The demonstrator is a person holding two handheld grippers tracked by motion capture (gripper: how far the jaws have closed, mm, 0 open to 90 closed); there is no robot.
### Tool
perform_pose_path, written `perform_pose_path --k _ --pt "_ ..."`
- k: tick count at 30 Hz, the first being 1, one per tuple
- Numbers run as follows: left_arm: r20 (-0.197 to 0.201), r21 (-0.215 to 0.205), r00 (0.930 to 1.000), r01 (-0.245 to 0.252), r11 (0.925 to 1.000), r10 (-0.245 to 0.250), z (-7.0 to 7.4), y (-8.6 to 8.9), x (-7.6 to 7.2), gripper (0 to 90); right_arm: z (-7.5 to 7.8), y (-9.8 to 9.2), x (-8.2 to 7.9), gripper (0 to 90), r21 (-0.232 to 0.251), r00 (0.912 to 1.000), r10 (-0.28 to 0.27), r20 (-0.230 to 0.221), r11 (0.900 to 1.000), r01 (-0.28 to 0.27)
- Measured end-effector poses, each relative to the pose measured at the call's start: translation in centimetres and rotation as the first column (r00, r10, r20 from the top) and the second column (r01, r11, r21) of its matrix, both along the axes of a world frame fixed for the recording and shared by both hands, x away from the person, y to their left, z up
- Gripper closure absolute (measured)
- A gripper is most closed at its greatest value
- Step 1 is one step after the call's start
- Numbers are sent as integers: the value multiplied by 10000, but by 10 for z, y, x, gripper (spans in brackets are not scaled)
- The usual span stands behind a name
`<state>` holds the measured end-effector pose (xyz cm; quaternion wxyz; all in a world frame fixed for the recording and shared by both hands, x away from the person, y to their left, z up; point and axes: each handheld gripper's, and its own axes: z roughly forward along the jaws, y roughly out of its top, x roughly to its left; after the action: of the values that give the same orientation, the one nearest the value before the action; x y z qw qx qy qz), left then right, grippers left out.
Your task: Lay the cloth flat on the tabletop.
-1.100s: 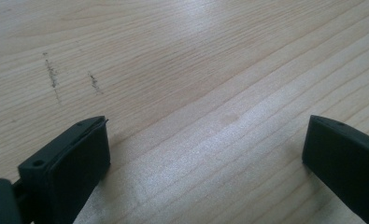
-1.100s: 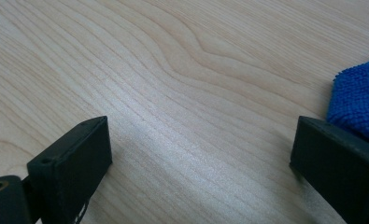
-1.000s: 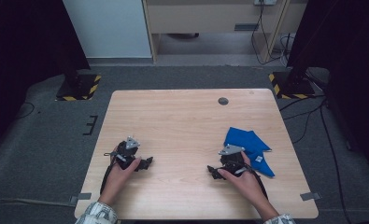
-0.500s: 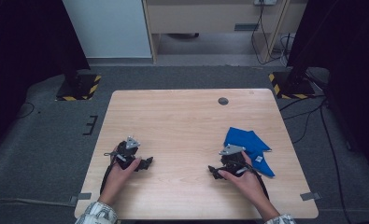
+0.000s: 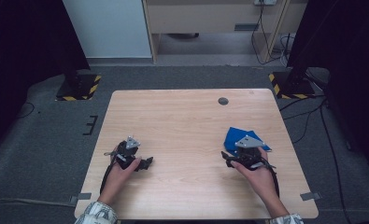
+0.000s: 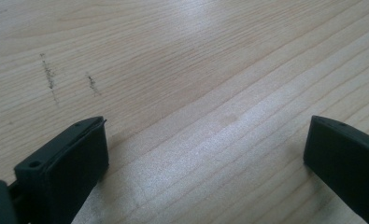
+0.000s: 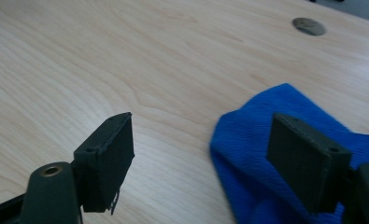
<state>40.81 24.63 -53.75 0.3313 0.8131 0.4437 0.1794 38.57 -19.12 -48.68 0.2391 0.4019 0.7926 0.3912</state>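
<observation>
Blue cloth (image 5: 240, 138) lies at the surface's (image 5: 182, 116) four o'clock, just under your right tongs (image 7: 203, 154), whose jaws have been closing around its edge, probably for a pinch, not yet gripping. Your left tongs (image 6: 205, 154) rest apart, empty, at eight o'clock.

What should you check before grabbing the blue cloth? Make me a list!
1. Cloth lies on the table: ok.
2. Right hand-held gripper open, jaws just been closing, nothing pinched: ok.
3. One right jaw is over the cloth's edge, the other over bare wood: ok.
4. Left hand-held gripper open over bare wood: ok.
5. Cloth folded or flat: cannot tell.
</observation>
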Motion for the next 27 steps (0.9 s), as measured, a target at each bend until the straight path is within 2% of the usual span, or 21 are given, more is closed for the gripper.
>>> perform_pose_path --k 2,4,15,17,18,20,21,22,25,26,27 --pt "-2 0 10000 12 10000 -12 0 0 0 0 3 -8 1 308 2 9995 -252 187 9997 252" --pt "-1 -1 10000 16 10000 -16 0 0 0 0 7 -19 3 323 -45 9981 -555 281 9984 557" --pt "2 1 10000 34 10000 -34 0 0 0 0 0 -50 13 378 -101 9934 -1143 39 9934 1143" --pt "2 0 10000 33 10000 -33 0 0 0 0 -5 -56 17 311 128 9925 -1202 -235 9926 1205" --pt "1 2 10000 34 10000 -34 0 0 0 0 -5 -56 17 311 128 9925 -1202 -235 9926 1205" --pt "2 -1 10000 31 10000 -31 0 0 0 0 -12 -57 21 233 15 9920 -1190 -424 9929 1192" --pt "1 4 10000 36 10000 -36 0 0 0 0 -21 -58 26 176 -249 9905 -1191 -694 9927 1176" --pt "1 4 10000 36 10000 -36 0 0 0 0 -21 -58 26 176 -249 9905 -1191 -694 9927 1176" --pt "2 1 10000 35 10000 -35 0 0 0 0 -30 -58 31 147 -294 9878 -1140 -1058 9933 1115" --pt "3 -1 10000 34 10000 -34 0 0 0 0 -33 -59 34 144 -233 9849 -1129 -1313 9936 1108" --pt "1 1 10000 35 10000 -35 0 0 0 0 -33 -59 34 144 -233 9849 -1129 -1313 9936 1108"
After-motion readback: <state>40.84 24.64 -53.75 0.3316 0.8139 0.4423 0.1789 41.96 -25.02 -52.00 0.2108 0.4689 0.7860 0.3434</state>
